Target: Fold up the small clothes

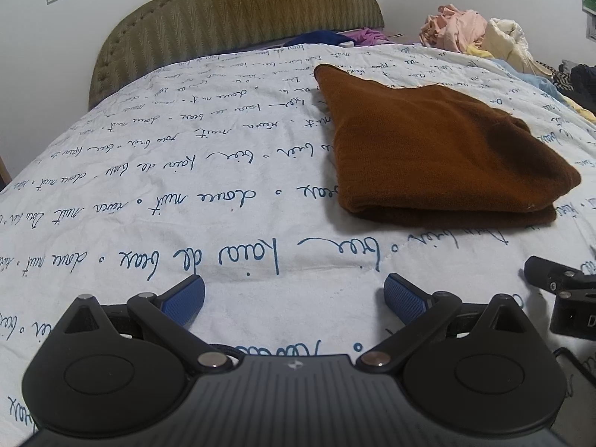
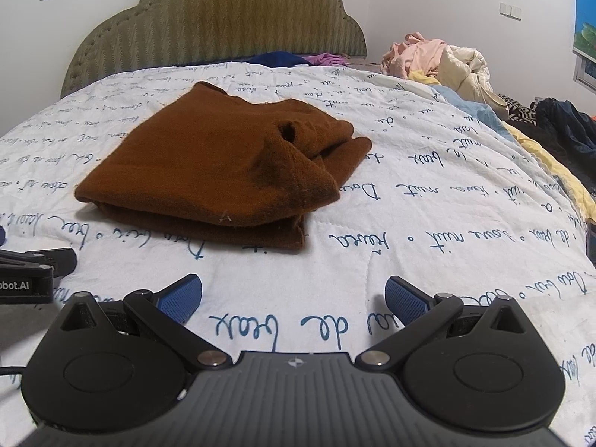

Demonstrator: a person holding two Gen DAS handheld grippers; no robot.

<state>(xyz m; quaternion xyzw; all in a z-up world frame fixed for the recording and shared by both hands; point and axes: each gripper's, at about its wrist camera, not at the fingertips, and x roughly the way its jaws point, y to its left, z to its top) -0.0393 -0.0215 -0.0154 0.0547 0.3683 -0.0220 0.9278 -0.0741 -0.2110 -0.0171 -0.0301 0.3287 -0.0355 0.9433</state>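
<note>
On the white quilt (image 1: 186, 193) printed with blue handwriting, seen from the left wrist, a brown knitted garment (image 1: 439, 149) lies folded into a thick stack toward the quilt's right edge, ahead of the tool and well apart from it. The left gripper (image 1: 294, 298) sits low over the near edge of the quilt with its blue-padded fingers (image 1: 184, 300) spread wide, nothing between them. Part of the other tool's black body shows at the right border. Beyond the far edge stands a green padded headboard (image 1: 238, 26), and a heap of loose clothes (image 1: 473, 33) fills the far right corner.

From the right wrist, the brown knitted garment (image 2: 216, 164) lies left of centre on the quilt (image 2: 428, 205), its layered folds facing the camera and a loose sleeve end tucked at its right side. The right gripper (image 2: 294, 298) holds nothing, its fingers (image 2: 404, 298) wide apart above the near edge. The heap of loose clothes (image 2: 439, 59) lies along the right edge.
</note>
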